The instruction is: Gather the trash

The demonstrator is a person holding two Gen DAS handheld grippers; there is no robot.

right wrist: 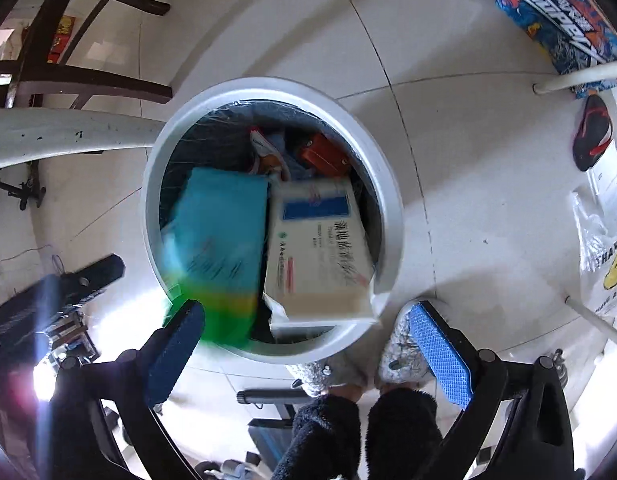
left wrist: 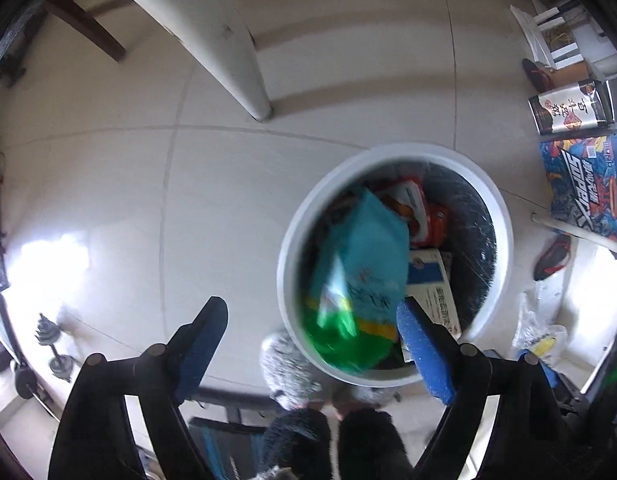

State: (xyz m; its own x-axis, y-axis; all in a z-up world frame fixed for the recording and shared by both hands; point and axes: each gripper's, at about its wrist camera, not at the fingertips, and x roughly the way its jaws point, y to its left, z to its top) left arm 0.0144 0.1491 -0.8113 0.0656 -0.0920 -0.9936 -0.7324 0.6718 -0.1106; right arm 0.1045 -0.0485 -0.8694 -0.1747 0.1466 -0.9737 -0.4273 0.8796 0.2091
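Both views look straight down at a pale tiled floor (left wrist: 108,184) with a round white bin (left wrist: 296,216) lined with a dark bag.

Left wrist view: the left claw (left wrist: 312,344) is wide open, its blue pads spread apart with nothing pressed between them. A blurred teal and green packet (left wrist: 360,276) lies over the near side of the bin's opening, its lower end close to the right-hand pad but not gripped. Behind it in the bin sit a white box (left wrist: 428,280) with a blue band and a red wrapper (left wrist: 428,220).

Right wrist view: the right claw (right wrist: 308,344) is also wide open and holds nothing. The packet (right wrist: 216,240) lies in the left half of the bin (right wrist: 388,184), and the box (right wrist: 320,248) beside it in the right half, its near end over the rim. Red trash (right wrist: 322,158) lies at the far side.

Fuzzy grey slippers (right wrist: 400,352) and dark fleecy trouser legs (right wrist: 400,432) stand at the bin's near edge.
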